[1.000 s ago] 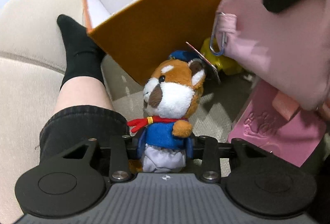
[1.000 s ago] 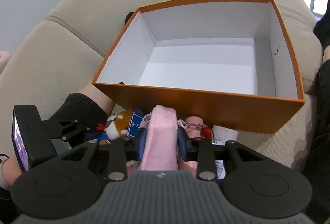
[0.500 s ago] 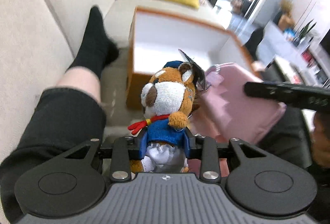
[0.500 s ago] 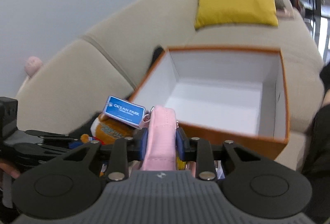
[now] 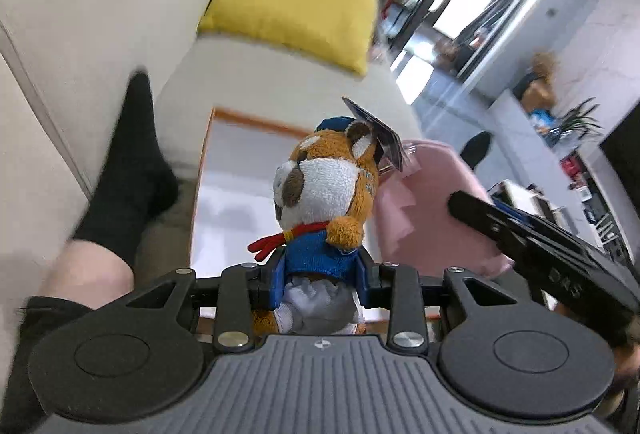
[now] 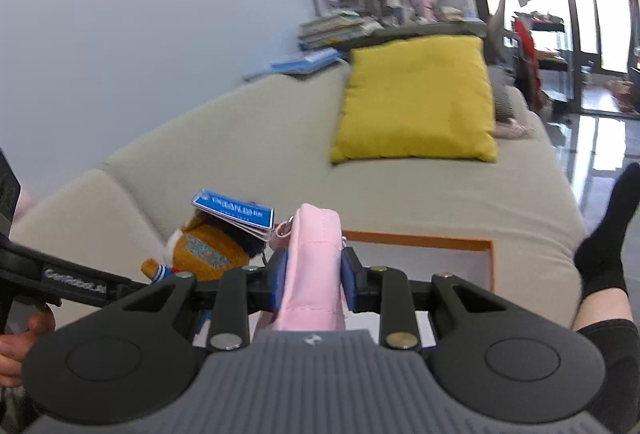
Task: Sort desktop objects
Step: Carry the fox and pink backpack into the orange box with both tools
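My left gripper [image 5: 320, 276] is shut on a brown-and-white plush animal [image 5: 324, 194] in a blue shirt and red scarf, gripped at its lower body and held upright above the orange box [image 5: 204, 170]. A blue tag hangs by its ear. To its right the pink pouch [image 5: 428, 210] is held by the other gripper. In the right wrist view my right gripper [image 6: 313, 276] is shut on that pink pouch [image 6: 314, 266], edge-on between the blue pads. The plush [image 6: 208, 246] with its blue tag [image 6: 234, 212] floats just left. The orange box [image 6: 420, 242] lies below on the sofa.
A beige sofa [image 6: 400, 190] carries a yellow cushion [image 6: 416, 102] behind the box. A person's leg in a black sock [image 5: 124, 162] lies left of the box, another socked foot [image 6: 608, 234] at its right. Books are stacked on a ledge behind the sofa.
Both grippers rose with their loads from beside the box's front wall to above it. The left view rolled and tilted up, so the cushion and room now show.
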Motion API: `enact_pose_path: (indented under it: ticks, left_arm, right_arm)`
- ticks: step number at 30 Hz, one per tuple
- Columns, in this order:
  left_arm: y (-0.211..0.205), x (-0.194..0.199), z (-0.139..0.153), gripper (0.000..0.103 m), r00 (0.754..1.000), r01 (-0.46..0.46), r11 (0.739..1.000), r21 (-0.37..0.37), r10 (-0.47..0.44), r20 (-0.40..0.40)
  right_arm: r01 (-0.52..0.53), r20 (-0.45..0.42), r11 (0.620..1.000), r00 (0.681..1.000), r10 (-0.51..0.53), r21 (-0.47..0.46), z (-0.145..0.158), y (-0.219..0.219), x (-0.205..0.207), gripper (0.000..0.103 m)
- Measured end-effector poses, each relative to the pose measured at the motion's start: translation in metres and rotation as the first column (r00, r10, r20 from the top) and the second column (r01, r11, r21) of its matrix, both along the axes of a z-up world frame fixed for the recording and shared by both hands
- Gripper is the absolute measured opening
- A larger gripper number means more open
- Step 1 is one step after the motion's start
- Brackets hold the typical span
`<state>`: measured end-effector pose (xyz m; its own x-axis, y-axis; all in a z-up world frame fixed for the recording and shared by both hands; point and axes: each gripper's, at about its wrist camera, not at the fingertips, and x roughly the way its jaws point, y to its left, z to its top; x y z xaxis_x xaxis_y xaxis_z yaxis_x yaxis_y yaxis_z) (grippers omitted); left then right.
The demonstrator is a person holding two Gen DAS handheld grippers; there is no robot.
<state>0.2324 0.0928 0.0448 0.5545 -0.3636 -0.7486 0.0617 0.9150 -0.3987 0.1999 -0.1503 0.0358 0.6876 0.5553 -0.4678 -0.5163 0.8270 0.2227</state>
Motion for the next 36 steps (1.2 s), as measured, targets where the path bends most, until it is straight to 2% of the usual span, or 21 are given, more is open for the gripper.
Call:
enact_pose_path:
  ticks: [3,7,13,17,21,25,28,31,33,36]
  left_arm:
    - [-0.004,0.021,-0.032,0.038,0.994,-0.023,1.0,0.011,0.024,-0.106]
    - [-0.011,0.036,-0.066,0.038,0.985,-0.026,0.997,0.069,0.037,-0.17]
    - [-0.017,0.045,-0.09,0.038,0.965,-0.006,0.991,0.135,0.041,-0.26]
    - [-0.028,0.048,-0.1,0.039,0.964,0.033,0.978,0.205,0.023,-0.264]
    - [-0.038,0.049,-0.111,0.041,0.952,0.083,0.975,0.208,-0.017,-0.305]
    - [-0.042,0.045,-0.108,0.047,0.951,0.13,0.968,0.215,-0.061,-0.303]
    - [-0.045,0.034,-0.097,0.053,0.957,0.178,0.958,0.225,-0.115,-0.265]
    - [-0.04,0.013,-0.078,0.054,0.97,0.189,0.959,0.211,-0.148,-0.195]
    - [-0.031,-0.002,-0.063,0.055,0.98,0.172,0.964,0.204,-0.147,-0.133]
    - [-0.018,-0.026,-0.048,0.055,0.992,0.127,0.968,0.217,-0.122,-0.036]
  right_arm:
    - [0.046,-0.033,0.998,0.998,-0.048,-0.05,-0.027,0.005,0.024,0.03]
    - [0.015,-0.147,0.998,0.989,-0.023,-0.054,-0.063,0.007,0.044,0.03]
    - [-0.029,-0.247,0.995,0.969,0.004,-0.098,-0.099,0.03,0.059,0.03]
    - [-0.029,-0.3,0.995,0.954,-0.002,-0.099,-0.111,0.037,0.069,0.03]
    - [-0.032,-0.346,0.995,0.938,-0.001,-0.091,-0.117,0.039,0.073,0.03]
    - [-0.049,-0.359,0.995,0.933,0.015,-0.086,-0.117,0.041,0.068,0.031]
    - [-0.054,-0.356,0.994,0.934,0.017,-0.094,-0.115,0.045,0.067,0.032]
    - [-0.063,-0.37,0.994,0.929,0.025,-0.091,-0.116,0.046,0.067,0.034]
    - [-0.084,-0.404,0.994,0.913,0.049,-0.067,-0.117,0.049,0.066,0.035]
    - [-0.105,-0.39,0.99,0.919,0.06,-0.095,-0.116,0.057,0.061,0.036]
